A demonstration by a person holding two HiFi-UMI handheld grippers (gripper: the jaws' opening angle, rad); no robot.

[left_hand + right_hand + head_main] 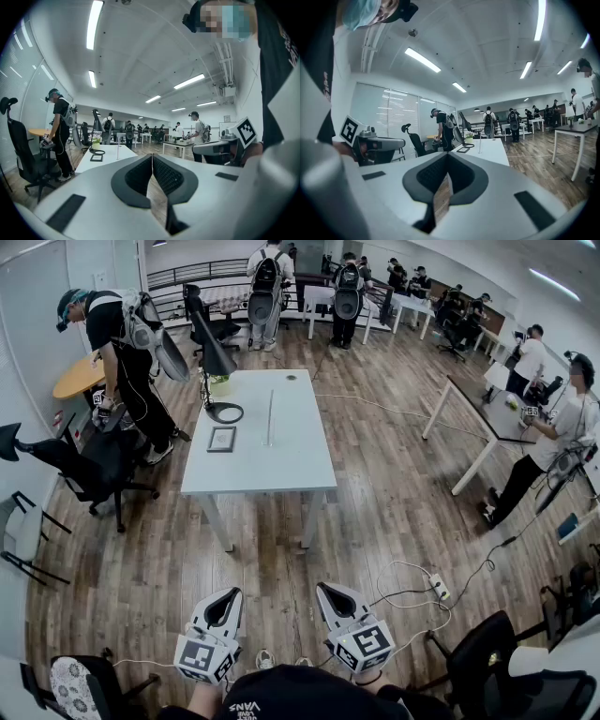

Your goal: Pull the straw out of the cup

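A thin pale straw [270,418] stands upright on the white table [281,470], far ahead of me; I cannot make out the cup around it. The straw [117,152] shows tiny in the left gripper view, and the straw [479,145] is just as small in the right gripper view. My left gripper [225,599] and right gripper [327,593] hover side by side over the wooden floor, well short of the table. Both point roughly level toward it. Each pair of jaws is shut with nothing between them.
On the table sit a small potted plant [218,382], a black lamp [217,357] with a ring base and a flat dark frame [221,439]. A person [122,352] stands by an office chair [89,465] left of it. A power strip [439,587] and cables lie on the floor.
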